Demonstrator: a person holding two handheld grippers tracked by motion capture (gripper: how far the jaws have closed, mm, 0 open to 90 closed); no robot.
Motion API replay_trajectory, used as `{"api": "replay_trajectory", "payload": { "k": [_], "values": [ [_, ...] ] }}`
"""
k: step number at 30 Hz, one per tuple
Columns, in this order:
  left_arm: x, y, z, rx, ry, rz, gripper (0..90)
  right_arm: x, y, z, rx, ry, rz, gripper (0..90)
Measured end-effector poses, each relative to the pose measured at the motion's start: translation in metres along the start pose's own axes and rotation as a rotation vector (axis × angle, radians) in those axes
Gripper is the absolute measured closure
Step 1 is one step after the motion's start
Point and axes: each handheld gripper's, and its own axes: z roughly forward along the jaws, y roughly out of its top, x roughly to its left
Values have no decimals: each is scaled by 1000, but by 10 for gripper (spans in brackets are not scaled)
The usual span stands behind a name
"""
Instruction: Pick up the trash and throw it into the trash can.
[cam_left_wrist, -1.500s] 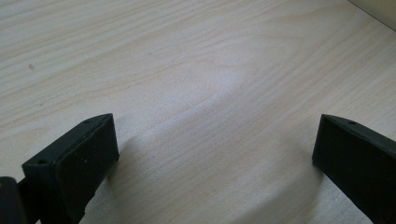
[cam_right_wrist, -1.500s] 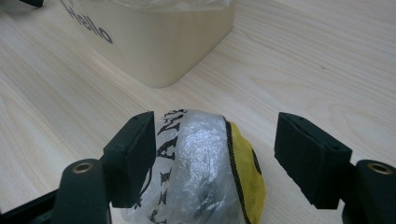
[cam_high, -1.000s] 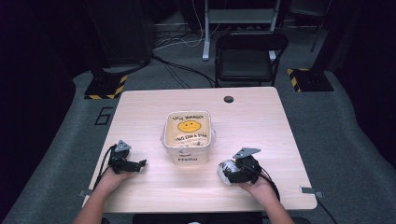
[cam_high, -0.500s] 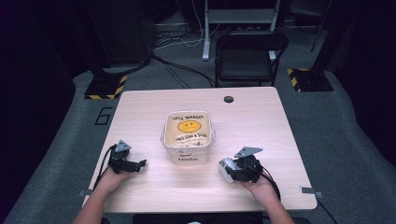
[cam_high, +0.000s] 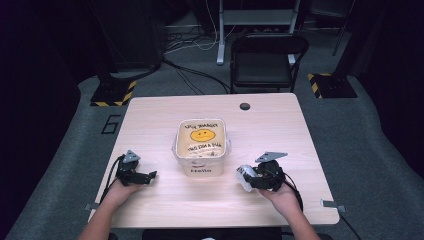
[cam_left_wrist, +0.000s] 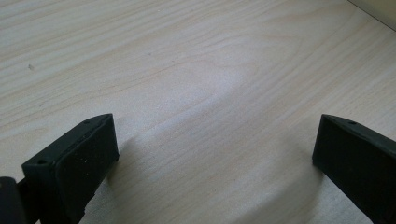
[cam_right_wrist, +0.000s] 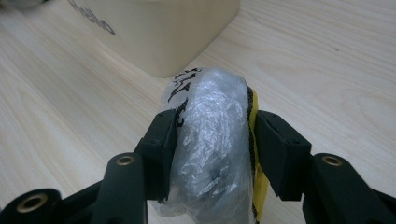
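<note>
Right claw (cam_right_wrist: 212, 140) grips bag (cam_right_wrist: 212, 135) (crumpled).

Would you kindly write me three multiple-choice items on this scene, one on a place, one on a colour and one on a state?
1. Where does the box stand?
A. at a far corner of the table
B. mid-table, between the two grippers
C. on the chair

2. What colour is the smiling face on the box?
A. yellow
B. blue
C. red

3. How is the right gripper?
A. wide open, holding nothing
B. lying upside down
C. shut on a plastic-wrapped bundle

Answers: 1 B, the high view shows it on the table between the left gripper and the right. 2 A, the face is yellow. 3 C, both jaws press the bundle.
</note>
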Motion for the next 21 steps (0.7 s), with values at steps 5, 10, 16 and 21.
{"api": "replay_trajectory", "payload": {
  "k": [5, 10, 16, 21],
  "values": [
    [0, 0, 0, 0, 1, 0, 0, -1, 10, -9, -16, -6, 11, 497],
    [0, 0, 0, -5, 2, -4, 0, 0, 18, -14, -23, -10, 6, 498],
    [0, 0, 0, -3, 2, -1, 0, 0, 29, -24, -34, -4, 8, 497],
    [0, 0, 0, -3, 2, -1, 0, 0, 38, -30, -48, 1, -2, 498]
  ]
}}
